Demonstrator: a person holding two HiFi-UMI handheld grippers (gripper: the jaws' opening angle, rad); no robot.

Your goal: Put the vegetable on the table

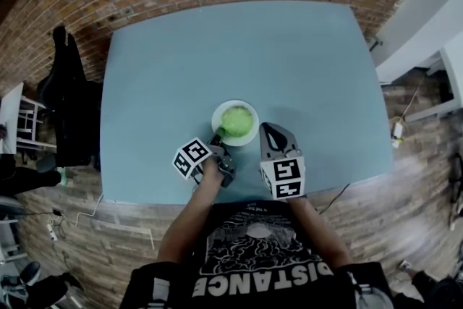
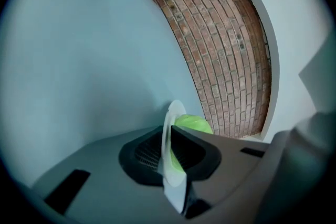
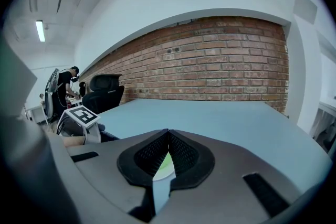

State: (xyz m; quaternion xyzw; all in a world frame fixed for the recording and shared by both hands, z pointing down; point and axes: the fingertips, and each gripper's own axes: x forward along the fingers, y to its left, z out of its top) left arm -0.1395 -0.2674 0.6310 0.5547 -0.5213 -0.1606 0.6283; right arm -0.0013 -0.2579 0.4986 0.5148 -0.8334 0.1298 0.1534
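A pale green leafy vegetable (image 1: 236,121) lies on a small white plate (image 1: 247,106) near the front edge of the blue table (image 1: 217,47). My left gripper (image 1: 217,138) is shut on the plate's near-left rim. In the left gripper view the plate (image 2: 171,126) stands edge-on between the pads of the left gripper (image 2: 170,157), with the vegetable (image 2: 195,123) just beyond. My right gripper (image 1: 265,128) rests just right of the plate with its jaws shut and nothing between them. Under the right gripper's (image 3: 168,136) tips, a sliver of the vegetable (image 3: 166,164) and plate shows.
A black chair (image 1: 69,98) stands off the table's left side. White furniture (image 1: 427,25) sits at the right over the brick floor. A brick wall (image 3: 220,65) runs behind the table's far edge, and a person (image 3: 65,81) stands far left.
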